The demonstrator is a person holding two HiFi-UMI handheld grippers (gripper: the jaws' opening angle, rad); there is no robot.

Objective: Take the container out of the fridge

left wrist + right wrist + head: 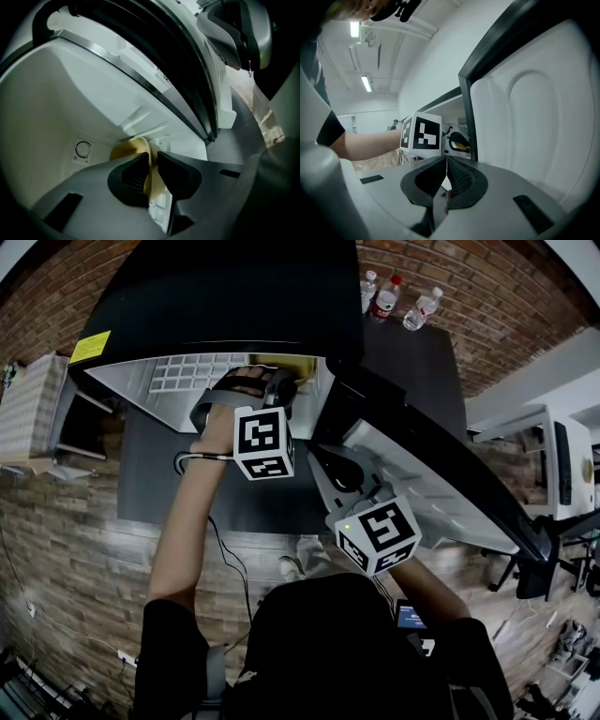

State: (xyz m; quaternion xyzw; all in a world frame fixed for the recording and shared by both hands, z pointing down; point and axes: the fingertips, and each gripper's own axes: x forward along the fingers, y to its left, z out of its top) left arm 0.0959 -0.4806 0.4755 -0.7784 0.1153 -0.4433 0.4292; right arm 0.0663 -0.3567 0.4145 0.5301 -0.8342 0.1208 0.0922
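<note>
A small fridge [187,381] stands open with its door [422,465] swung out to the right. My left gripper [269,382] reaches inside it. In the left gripper view its jaws [153,161] are closed on the thin rim of a pale yellow container [129,147], one pad on each side of the wall. The container [460,146] also shows as a yellow strip past the door edge in the right gripper view. My right gripper [446,161] is shut with nothing between its pads and hangs beside the door's white inner face [534,117], in front of the fridge [330,463].
Three plastic bottles [386,298] stand on the dark table [412,362] behind the fridge. A round dial [83,149] sits on the fridge's inner wall. A white appliance [553,465] is at the right. Brick floor lies around.
</note>
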